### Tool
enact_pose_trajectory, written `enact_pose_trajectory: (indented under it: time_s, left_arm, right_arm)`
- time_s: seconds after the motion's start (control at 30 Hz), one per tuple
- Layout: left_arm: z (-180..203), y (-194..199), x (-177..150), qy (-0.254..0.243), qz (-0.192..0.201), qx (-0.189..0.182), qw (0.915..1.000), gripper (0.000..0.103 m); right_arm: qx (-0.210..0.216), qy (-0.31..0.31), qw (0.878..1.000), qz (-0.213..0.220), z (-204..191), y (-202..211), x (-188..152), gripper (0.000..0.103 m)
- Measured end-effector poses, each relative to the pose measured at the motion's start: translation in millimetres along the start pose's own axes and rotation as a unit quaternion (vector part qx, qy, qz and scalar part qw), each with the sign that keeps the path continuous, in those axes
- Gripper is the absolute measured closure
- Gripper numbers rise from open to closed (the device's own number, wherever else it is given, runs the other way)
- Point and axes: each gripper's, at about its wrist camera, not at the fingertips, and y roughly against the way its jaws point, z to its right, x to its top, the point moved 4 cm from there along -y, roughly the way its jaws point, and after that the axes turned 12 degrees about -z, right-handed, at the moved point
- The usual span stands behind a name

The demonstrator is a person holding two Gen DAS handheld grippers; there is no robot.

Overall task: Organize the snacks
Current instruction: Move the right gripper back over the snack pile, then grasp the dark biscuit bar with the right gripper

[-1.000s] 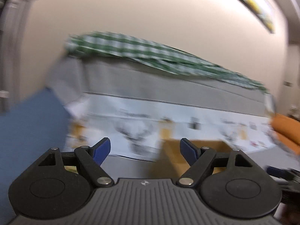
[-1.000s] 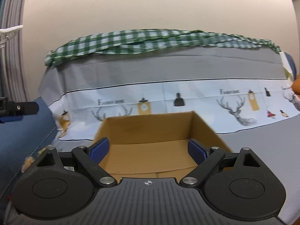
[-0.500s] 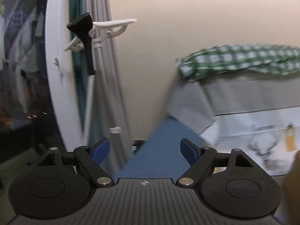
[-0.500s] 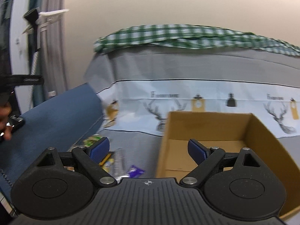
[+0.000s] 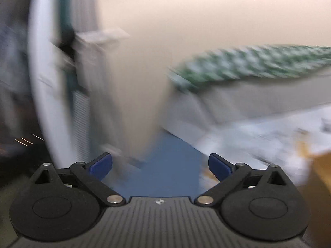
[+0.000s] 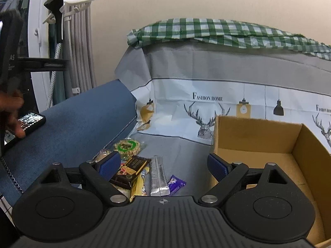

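Both grippers empty, jaws spread: left gripper [image 5: 160, 165] view is motion-blurred, facing wall and blue sofa arm [image 5: 165, 165]. Right gripper [image 6: 163, 165] hovers over pile of wrapped snacks [image 6: 140, 169] on grey sofa cover [image 6: 186, 153]; open brown cardboard box [image 6: 258, 140] just right of pile.

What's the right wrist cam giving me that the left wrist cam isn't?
Right wrist only: the snack pile, including a silver stick pack and a purple wrapper, beside the open cardboard box; a phone under a hand. Left wrist only: nothing distinct; it is motion-blurred. Both: green checked cloth, blue armrest, open grippers.
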Motion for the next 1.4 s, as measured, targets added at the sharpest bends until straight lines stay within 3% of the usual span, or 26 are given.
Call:
enact_pose_trajectory:
  time_s: [0.1,0.17,0.23,0.33,0.4,0.53,0.6,0.67,0.8,0.83,0.9,0.93,0.97,1.03,1.1,1.2,1.3,1.33,1.4]
  left_arm:
    - [14,-15,-5,0.001,-0.051,-0.092,0.9945,0.025]
    - [19,-26,-12,0.010,-0.096,-0.139,0.9855,0.052]
    - [21,-34,-20,0.022,-0.141,-0.175,0.9742,0.063]
    - [19,-43,-34,0.038,-0.195,-0.206,0.9581,0.063]
    - [21,-50,-41,0.040,-0.220,-0.211,0.9517,0.063]
    - [21,-64,-50,0.040,-0.252,-0.212,0.9432,0.063]
    - [18,-67,-51,0.042,-0.258,-0.209,0.9424,0.063]
    - [16,-65,-46,0.041,-0.242,-0.200,0.9488,0.063]
    - [16,-47,-28,0.018,-0.160,-0.161,0.9738,0.062]
    - [15,-41,-23,0.012,-0.137,-0.137,0.9810,0.061]
    - [9,-23,-11,-0.010,-0.061,-0.045,0.9971,0.050]
    - [3,-12,-6,-0.013,-0.020,0.001,0.9997,0.031]
    - [-4,-2,-1,-0.008,0.019,0.042,0.9989,0.014]
    - [-18,7,4,0.007,0.047,0.111,0.9927,0.011]
    - [-34,2,4,0.022,0.028,0.176,0.9837,0.011]
    - [-58,-13,2,0.050,-0.012,0.233,0.9711,0.011]
    - [-72,-31,2,0.068,-0.047,0.240,0.9672,0.011]
    - [-73,-37,2,0.074,-0.054,0.222,0.9709,0.011]
    - [-70,-28,10,0.092,-0.006,0.156,0.9835,0.011]
  right_arm:
    - [-0.002,0.003,1.000,-0.014,0,-5,-2,0.012]
    - [-0.002,0.001,1.000,-0.022,0,-9,-3,0.012]
    - [0.000,-0.002,1.000,-0.029,0,-12,-3,0.012]
    - [0.002,-0.003,0.999,-0.035,-2,-16,-4,0.013]
    - [0.006,-0.003,0.999,-0.041,-3,-19,-5,0.017]
    - [0.022,0.002,0.998,-0.052,-9,-27,-6,0.047]
    - [0.031,0.005,0.998,-0.058,-11,-31,-6,0.054]
    - [0.035,0.006,0.997,-0.061,-14,-33,-6,0.056]
    - [0.042,0.007,0.997,-0.065,-16,-35,-5,0.055]
    - [0.044,0.007,0.997,-0.066,-17,-36,-5,0.055]
    - [0.046,0.011,0.997,-0.068,-17,-37,-5,0.054]
    - [0.046,0.014,0.996,-0.069,-18,-39,-5,0.053]
    - [0.047,0.015,0.996,-0.071,-19,-41,-5,0.051]
    - [0.050,0.017,0.996,-0.078,-19,-46,-5,0.050]
    - [0.054,0.019,0.995,-0.086,-21,-51,-6,0.047]
    - [0.058,0.026,0.993,-0.098,-26,-61,-6,0.038]
    - [0.060,0.034,0.992,-0.105,-34,-75,-5,0.030]
    - [0.061,0.036,0.992,-0.107,-37,-81,-4,0.027]
    - [0.062,0.040,0.991,-0.113,-42,-93,-3,0.024]
